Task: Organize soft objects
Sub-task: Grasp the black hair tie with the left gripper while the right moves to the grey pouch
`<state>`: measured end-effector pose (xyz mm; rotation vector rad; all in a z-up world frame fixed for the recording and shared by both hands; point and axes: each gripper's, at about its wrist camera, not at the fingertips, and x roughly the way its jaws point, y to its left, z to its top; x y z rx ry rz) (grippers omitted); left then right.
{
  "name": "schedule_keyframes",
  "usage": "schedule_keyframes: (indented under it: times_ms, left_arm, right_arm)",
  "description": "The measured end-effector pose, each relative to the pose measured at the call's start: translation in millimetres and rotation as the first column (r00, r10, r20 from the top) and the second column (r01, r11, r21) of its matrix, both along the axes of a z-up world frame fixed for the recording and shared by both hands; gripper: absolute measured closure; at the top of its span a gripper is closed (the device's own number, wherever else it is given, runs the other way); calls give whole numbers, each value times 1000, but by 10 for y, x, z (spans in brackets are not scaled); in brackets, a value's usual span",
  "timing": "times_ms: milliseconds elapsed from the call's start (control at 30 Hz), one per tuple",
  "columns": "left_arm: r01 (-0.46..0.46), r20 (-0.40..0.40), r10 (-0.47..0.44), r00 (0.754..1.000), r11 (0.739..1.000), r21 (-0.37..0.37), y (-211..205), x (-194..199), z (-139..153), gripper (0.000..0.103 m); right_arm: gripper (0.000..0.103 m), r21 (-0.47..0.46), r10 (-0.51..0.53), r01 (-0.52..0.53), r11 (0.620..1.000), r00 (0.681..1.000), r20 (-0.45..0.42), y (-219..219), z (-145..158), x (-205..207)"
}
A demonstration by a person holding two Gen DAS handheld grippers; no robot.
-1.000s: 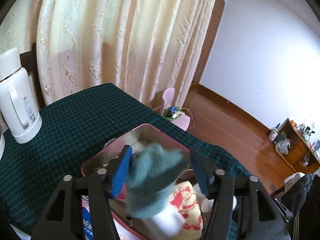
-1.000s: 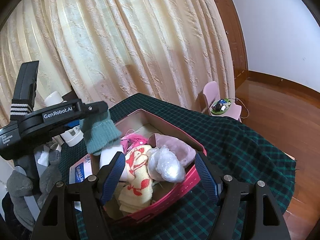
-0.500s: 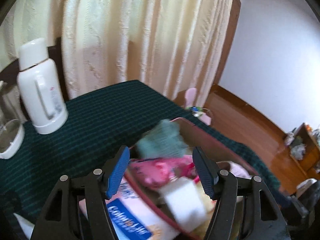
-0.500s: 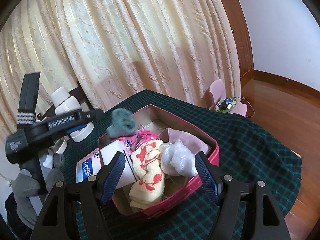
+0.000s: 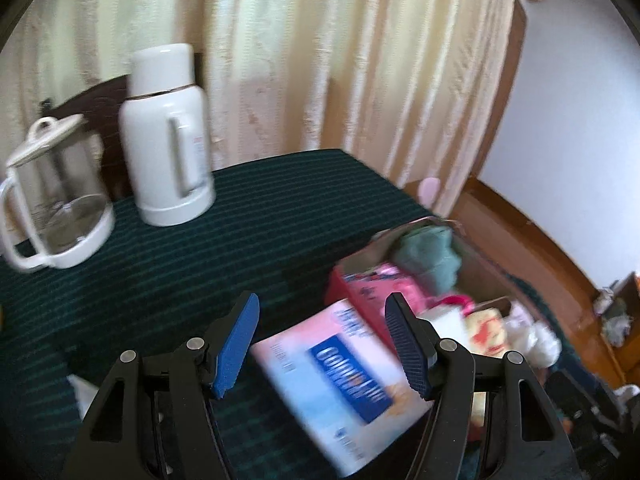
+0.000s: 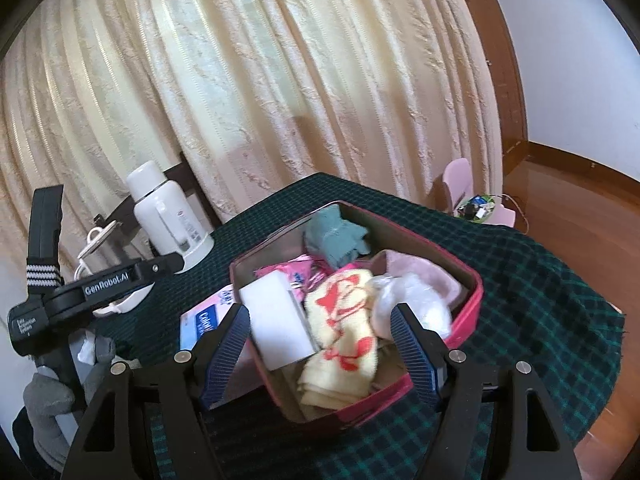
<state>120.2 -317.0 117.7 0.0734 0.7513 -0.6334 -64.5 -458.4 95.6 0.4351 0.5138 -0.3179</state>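
A red box (image 6: 466, 312) on the green checked tablecloth holds soft things: a teal knitted sock (image 6: 338, 236) at its far corner, a yellow cloth with red prints (image 6: 344, 320), a white block (image 6: 276, 320), a clear plastic bag (image 6: 412, 304) and pink items. The sock also shows in the left wrist view (image 5: 430, 256). My left gripper (image 5: 322, 346) is open and empty, to the left of the box above a blue-and-white packet (image 5: 340, 376). My right gripper (image 6: 320, 354) is open and empty, just in front of the box.
A white thermos (image 5: 168, 136) and a glass kettle (image 5: 52, 200) stand at the table's far left. Cream curtains hang behind. A pink child's chair (image 6: 464, 192) stands on the wooden floor beyond the table's right edge.
My left gripper let go of the teal sock, which dropped into the box's far corner. The left gripper then swung left, away from the box. The right gripper barely moved.
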Motion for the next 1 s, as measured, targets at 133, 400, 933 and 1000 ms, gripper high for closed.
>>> schedule_keyframes:
  times_ms: [133,400,933,1000]
  left_arm:
    - [-53,-2,53,999,998,34,230,-52,-78,36]
    - [-163,-27,164,986,986,33,795,1,-177,32]
    - [-387,-78,393,916,918,84,1979,419,-402,30]
    - [-400,-96,408,908,912,93,2089,509,-442,30]
  right_arm:
    - [26,12,34,-34,999,999,-8,92,-19,66]
    - [26,-2,108,-108,994,994,-14,343,-11,201]
    - [24,-86,341,-346,934,938,-65,1037,25,513]
    - [24,-91,366,-371,924,928,-70,1111,28,562]
